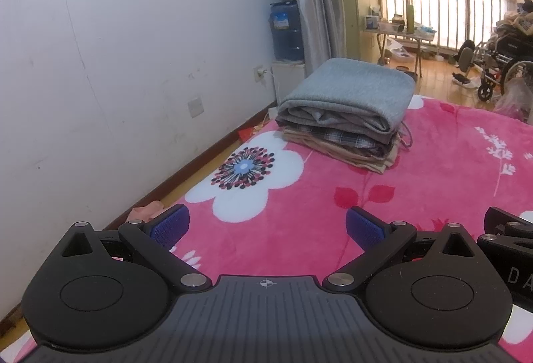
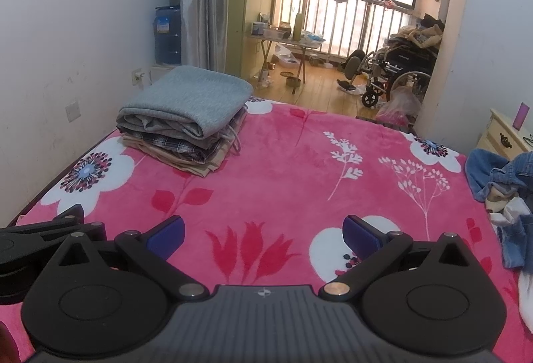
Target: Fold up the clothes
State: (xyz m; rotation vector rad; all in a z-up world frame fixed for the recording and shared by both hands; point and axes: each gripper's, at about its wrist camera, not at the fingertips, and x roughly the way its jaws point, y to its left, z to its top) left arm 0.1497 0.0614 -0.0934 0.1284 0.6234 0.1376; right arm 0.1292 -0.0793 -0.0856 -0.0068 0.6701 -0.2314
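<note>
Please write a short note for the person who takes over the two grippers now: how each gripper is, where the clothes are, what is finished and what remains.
Left gripper: open, empty, above the pink blanket.
Right gripper: open, empty, above the same blanket, beside the left one.
Done: a folded stack lies at the far left of the bed, near the wall, grey piece on top.
Left: an unfolded heap with blue denim lies at the bed's right edge. Probably take the next garment from there, spread it on the bare middle and fold it.
</note>
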